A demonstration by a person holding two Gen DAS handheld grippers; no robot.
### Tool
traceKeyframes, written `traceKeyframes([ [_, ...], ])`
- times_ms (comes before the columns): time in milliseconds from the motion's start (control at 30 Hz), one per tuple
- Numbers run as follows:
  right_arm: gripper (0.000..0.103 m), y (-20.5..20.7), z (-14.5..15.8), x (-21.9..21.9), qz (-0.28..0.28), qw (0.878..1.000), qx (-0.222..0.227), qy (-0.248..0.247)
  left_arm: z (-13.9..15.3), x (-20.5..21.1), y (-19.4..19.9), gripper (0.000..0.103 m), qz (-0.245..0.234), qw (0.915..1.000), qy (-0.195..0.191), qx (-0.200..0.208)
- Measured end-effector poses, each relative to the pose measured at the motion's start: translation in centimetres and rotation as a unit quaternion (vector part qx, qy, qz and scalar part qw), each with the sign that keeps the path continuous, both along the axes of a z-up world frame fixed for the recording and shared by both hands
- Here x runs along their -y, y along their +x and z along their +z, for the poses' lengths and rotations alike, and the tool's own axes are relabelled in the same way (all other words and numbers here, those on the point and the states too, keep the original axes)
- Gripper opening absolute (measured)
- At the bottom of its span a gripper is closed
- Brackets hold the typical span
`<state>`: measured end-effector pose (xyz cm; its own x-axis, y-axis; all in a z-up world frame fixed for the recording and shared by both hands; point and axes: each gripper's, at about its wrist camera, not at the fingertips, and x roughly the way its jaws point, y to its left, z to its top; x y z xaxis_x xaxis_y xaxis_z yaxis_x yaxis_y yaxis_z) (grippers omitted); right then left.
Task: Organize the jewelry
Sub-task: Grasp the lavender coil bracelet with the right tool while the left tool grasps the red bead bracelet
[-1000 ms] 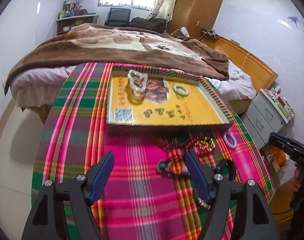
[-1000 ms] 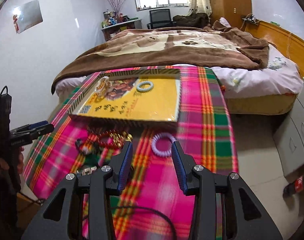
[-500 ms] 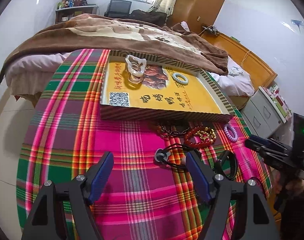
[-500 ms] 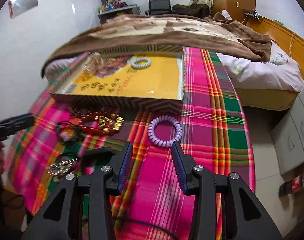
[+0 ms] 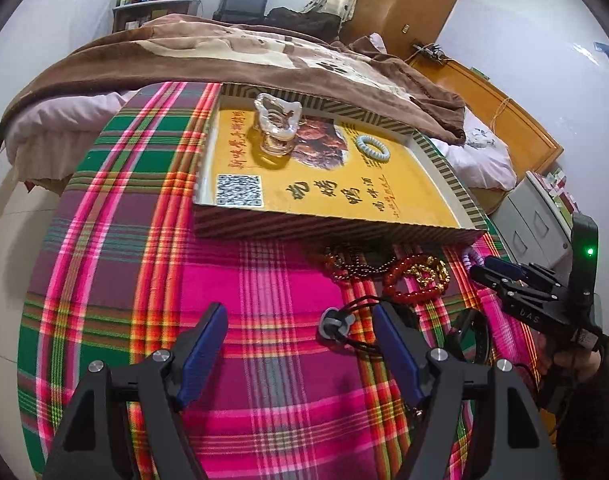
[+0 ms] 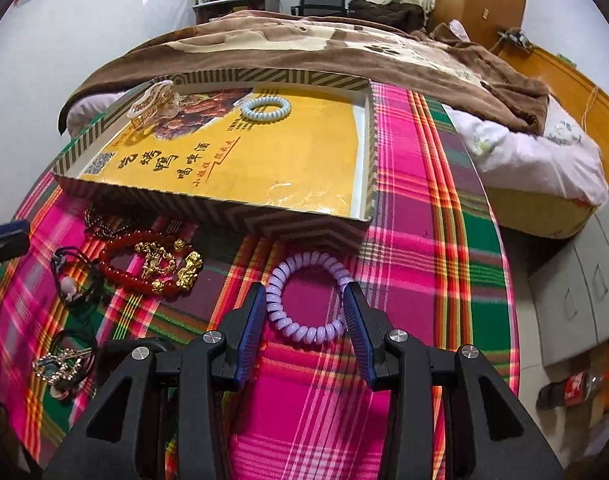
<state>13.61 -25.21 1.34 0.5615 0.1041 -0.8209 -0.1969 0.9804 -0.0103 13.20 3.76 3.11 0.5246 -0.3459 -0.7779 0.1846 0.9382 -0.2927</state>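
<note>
A plaid cloth (image 5: 264,280) is spread beside a bed (image 5: 224,56). Only the right view shows the purple coil bracelet (image 6: 304,300) bracketed by the right gripper (image 6: 304,304), parted, ungripped; the left gripper (image 5: 300,344) is held open.

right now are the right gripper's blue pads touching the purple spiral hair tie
Cannot tell. In the right wrist view the purple spiral hair tie lies between the right gripper pads, its sides meeting their edges, but no gap or squeeze shows.

A lilac spiral bracelet (image 6: 307,298) lies flat on plaid cloth beside the yellow tray (image 6: 208,204).
</note>
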Motion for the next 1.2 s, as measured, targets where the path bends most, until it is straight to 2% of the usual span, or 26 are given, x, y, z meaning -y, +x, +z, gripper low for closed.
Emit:
traceKeyframes([
  [133,0.041,-0.3,-0.2,-0.8,0.018,1.000,0.007,-0.016,-0.2,0.6,0.4,0.074,-0.003,1.0000,0.005,-0.004],
  [233,0.041,-0.2,-0.6,-0.5,0.027,0.999,-0.005,0.022,-0.2,1.2,0.5,0.074,-0.009,0.9999,0.007,-0.004],
  [400,0.041,-0.3,-0.6,-0.3,0.023,0.999,-0.002,0.031,-0.3,1.8,0.8,0.074,-0.012,0.9998,0.013,-0.007],
  [433,0.036,-0.3,-0.5,-0.2,0.023,0.999,-0.002,0.034,-0.2,1.9,0.8,0.074,-0.012,0.9998,0.014,-0.007],
  [500,0.015,-0.3,-0.5,0.2,0.021,0.999,-0.002,0.047,-0.1,2.2,0.9,0.074,-0.016,0.9998,0.014,-0.005],
  [533,0.010,-0.2,-0.5,0.4,0.016,0.999,-0.002,0.048,-0.1,2.3,0.9,0.074,-0.017,0.9997,0.015,-0.004],
  [767,0.009,-0.6,-0.5,1.2,-0.001,0.998,0.004,0.067,0.1,3.9,1.4,0.074,-0.030,0.9992,0.028,-0.002],
  [967,0.009,-1.7,0.8,1.8,-0.004,0.996,0.029,0.088,1.0,7.3,1.5,0.074,-0.077,0.9962,0.033,0.025],
  [1133,0.009,-2.1,1.8,2.1,-0.005,0.994,0.043,0.100,0.3,9.8,2.2,0.068,-0.101,0.9927,0.062,0.022],
  [1167,0.009,-2.1,1.8,2.1,-0.004,0.994,0.043,0.100,0.0,10.1,2.4,0.064,-0.104,0.9924,0.064,0.015],
  [1200,0.009,-2.1,1.9,2.1,-0.004,0.994,0.044,0.100,-0.4,10.3,2.7,0.052,-0.102,0.9927,0.064,0.005],
])
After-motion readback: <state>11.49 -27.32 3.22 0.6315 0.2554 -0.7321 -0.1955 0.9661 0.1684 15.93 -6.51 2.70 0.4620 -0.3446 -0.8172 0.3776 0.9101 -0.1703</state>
